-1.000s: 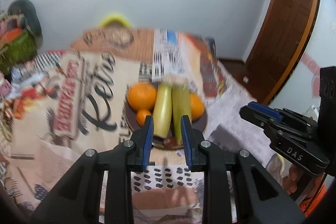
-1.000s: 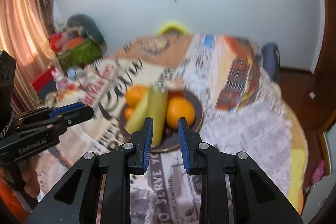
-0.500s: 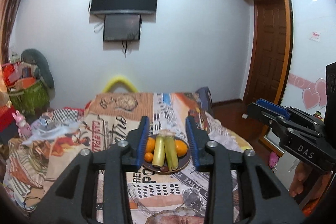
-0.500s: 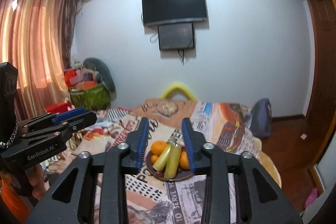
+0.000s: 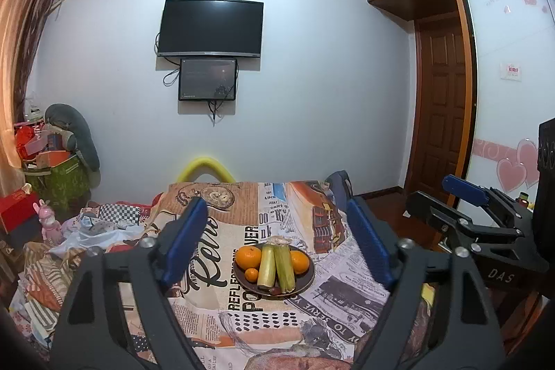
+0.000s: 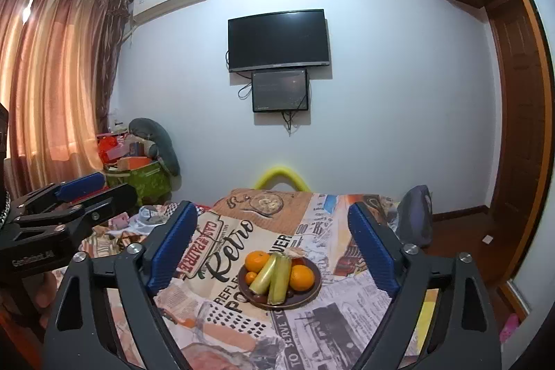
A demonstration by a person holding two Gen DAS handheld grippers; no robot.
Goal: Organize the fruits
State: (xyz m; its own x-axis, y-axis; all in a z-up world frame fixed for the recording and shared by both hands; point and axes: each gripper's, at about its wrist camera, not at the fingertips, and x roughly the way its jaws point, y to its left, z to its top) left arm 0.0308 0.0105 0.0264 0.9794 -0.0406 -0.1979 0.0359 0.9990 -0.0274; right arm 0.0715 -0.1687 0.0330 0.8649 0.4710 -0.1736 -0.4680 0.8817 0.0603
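Left wrist view: left gripper (image 5: 277, 241) spread wide, holding nothing. Right gripper (image 6: 275, 248) likewise gaping, empty. Dark round plate (image 5: 305, 280) of oranges and green corn cobs resting on newspaper-print tablecloth (image 5: 242, 311), well apart from both.

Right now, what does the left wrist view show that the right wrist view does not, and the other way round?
Only the left wrist view shows the white sliding wardrobe door with pink hearts, and the right gripper from the side, its jaws narrowly parted. Only the right wrist view shows the full orange curtain and the left gripper from the side. Both share the brown plate on the printed tablecloth, carrying three oranges and two corn cobs, plus the wall television. Each view's own gripper is open wide and empty.
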